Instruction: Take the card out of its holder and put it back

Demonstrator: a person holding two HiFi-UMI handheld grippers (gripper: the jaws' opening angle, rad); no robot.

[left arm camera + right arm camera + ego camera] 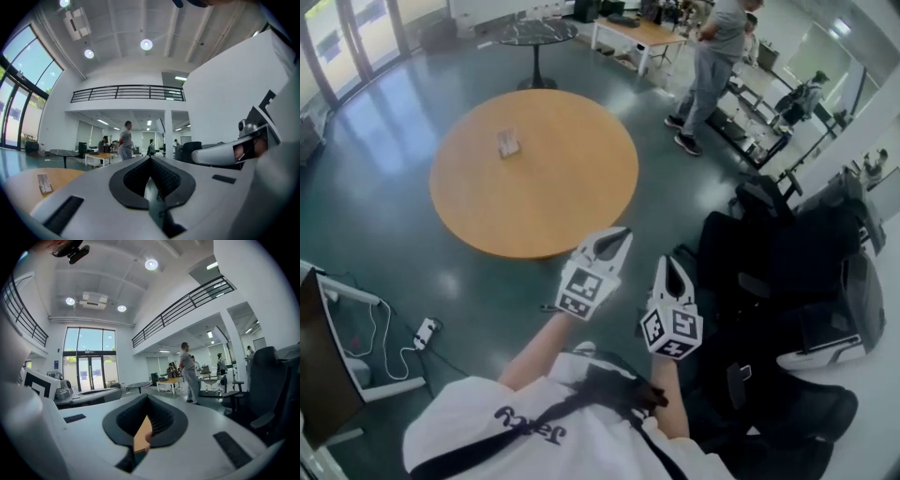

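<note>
Wood table ahead, holder not yet reached.
Left gripper and right gripper were both closed and empty, well apart from the holder on the table; next they likely needed to reach it and open.

- I am looking into a large open-plan office or lab hall with a polished grey-green floor.
- A round wooden table stands in the open. Behind it are a dark round table and a long pale desk with equipment on it.
- Black office chairs crowd together at my right.
- Overhead I see a high white ceiling with round lights and a railed mezzanine. Tall glass doors let in daylight.
- A person stands beside the desk.
</note>
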